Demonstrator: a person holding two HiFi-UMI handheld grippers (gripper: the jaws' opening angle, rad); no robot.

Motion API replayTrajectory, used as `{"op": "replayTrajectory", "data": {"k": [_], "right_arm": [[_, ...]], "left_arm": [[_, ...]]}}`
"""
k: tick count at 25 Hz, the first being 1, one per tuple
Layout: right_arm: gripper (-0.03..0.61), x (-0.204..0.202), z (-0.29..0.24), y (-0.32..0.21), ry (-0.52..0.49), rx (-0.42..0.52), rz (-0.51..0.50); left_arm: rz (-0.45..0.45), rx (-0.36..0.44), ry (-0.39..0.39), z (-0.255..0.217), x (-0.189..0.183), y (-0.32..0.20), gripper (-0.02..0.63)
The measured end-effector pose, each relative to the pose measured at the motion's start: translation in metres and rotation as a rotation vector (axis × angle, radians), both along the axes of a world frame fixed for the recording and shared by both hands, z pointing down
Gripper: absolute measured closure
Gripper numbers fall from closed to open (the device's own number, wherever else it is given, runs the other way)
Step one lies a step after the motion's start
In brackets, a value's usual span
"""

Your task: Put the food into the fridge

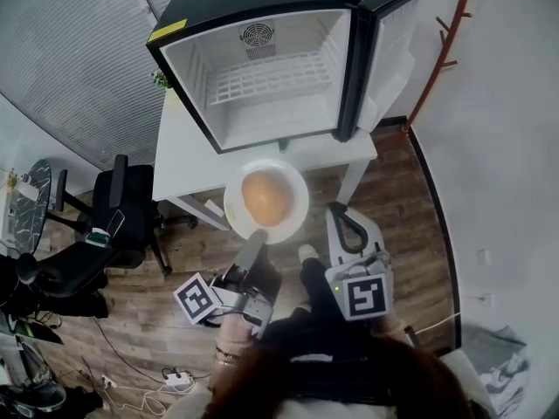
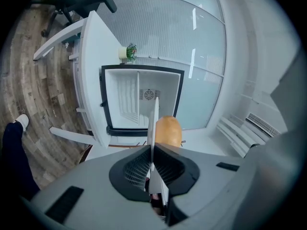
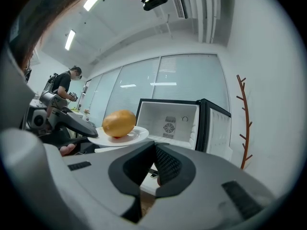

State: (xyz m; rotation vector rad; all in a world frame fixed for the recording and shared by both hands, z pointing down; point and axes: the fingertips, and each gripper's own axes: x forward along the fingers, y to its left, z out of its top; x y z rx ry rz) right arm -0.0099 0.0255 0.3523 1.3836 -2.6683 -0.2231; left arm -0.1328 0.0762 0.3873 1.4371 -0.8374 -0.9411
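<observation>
Nearest to us, the left gripper (image 1: 256,238) is clamped narrow on the 6 o'clock rim of a white plate (image 1: 234,203). In the left gripper view the plate stands edge-on between the pads, so the grip takes the rim alone and stays clear of the food. We judge that this is why the plate is held level: the orange-yellow food item (image 1: 266,196) lies loose in the middle and would roll off at a tilt.

The right gripper (image 1: 339,213) hangs at the plate's 4 o'clock, apart from it, with its jaws together and nothing between them. It looks to us like a spare, ready to steady the plate or the door.

The plate hovers over the wooden floor (image 1: 201,251), in front of the white counter (image 1: 183,160) at its 12 o'clock. On that counter stands the mini fridge (image 1: 253,7), with its door (image 1: 389,55) swung aside at 3 o'clock so the mouth faces us unobstructed. Inside, the wire shelf (image 1: 271,78) is bare and offers a flat landing place. The food is not yet in, and we judge the carry to be roughly midway.
</observation>
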Motion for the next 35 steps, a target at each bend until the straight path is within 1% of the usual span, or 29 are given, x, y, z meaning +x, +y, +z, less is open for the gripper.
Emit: {"op": "replayTrajectory", "data": {"k": [11,16,30,35], "right_arm": [[0.578,-0.002,-0.001,-0.04,0.006,-0.006,0.031],[0.578,-0.005,-0.001,-0.054,0.003,-0.007,0.033],[0.578,-0.016,-0.002,-0.094,0.009,-0.008,0.012],[0.578,-0.015,-0.002,-0.107,-0.007,-0.015,0.012]], "left_arm": [[0.016,-0.011,0.017,0.0,-0.007,-0.045,0.598],[0.019,-0.02,0.011,0.002,-0.01,-0.059,0.598],[-0.01,-0.034,0.001,0.005,-0.022,-0.1,0.598],[-0.021,-0.038,-0.003,0.007,-0.023,-0.114,0.598]]}}
